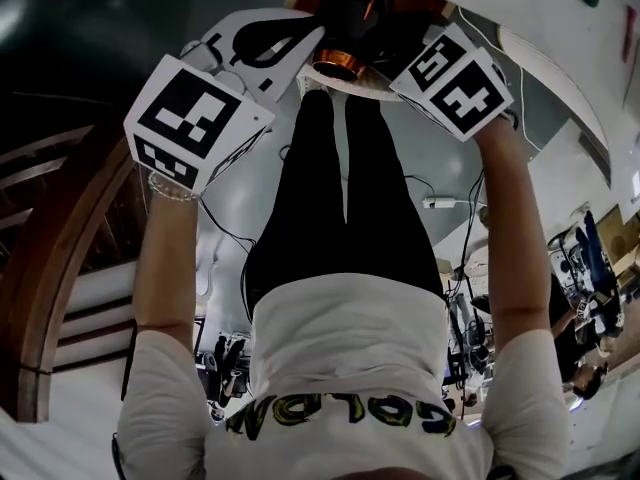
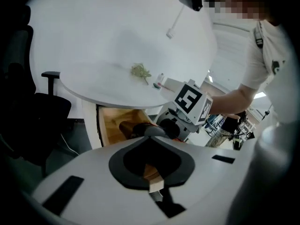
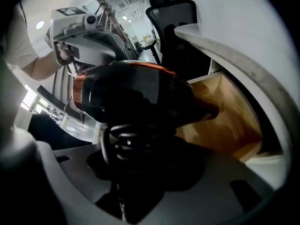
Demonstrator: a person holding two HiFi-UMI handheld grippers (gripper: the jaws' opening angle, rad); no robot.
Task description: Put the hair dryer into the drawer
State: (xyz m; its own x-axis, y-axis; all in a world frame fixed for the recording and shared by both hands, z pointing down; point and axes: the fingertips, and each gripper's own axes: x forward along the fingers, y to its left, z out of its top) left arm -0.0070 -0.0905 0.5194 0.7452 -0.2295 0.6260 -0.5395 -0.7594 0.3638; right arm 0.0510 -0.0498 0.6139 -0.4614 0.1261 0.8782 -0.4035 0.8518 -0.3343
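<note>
The black hair dryer (image 3: 136, 95) with a copper ring fills the right gripper view; its handle, wrapped in coiled cord, runs down into my right gripper (image 3: 136, 172), which is shut on it. Its nozzle points at the open wooden drawer (image 3: 225, 121) under the white table (image 3: 220, 46). In the left gripper view the dryer (image 2: 140, 128) hangs at the drawer (image 2: 112, 121) mouth, with the right gripper (image 2: 180, 121) behind it. My left gripper (image 2: 152, 168) sits close beside it, and its own body hides its jaws. In the head view both grippers flank the dryer (image 1: 345, 53).
The round white table (image 2: 93, 55) carries a green sprig (image 2: 139, 71), a small tube (image 2: 159, 81) and a white cable (image 2: 176, 25). A black office chair (image 2: 28, 102) stands left of the drawer. People and equipment stand in the background.
</note>
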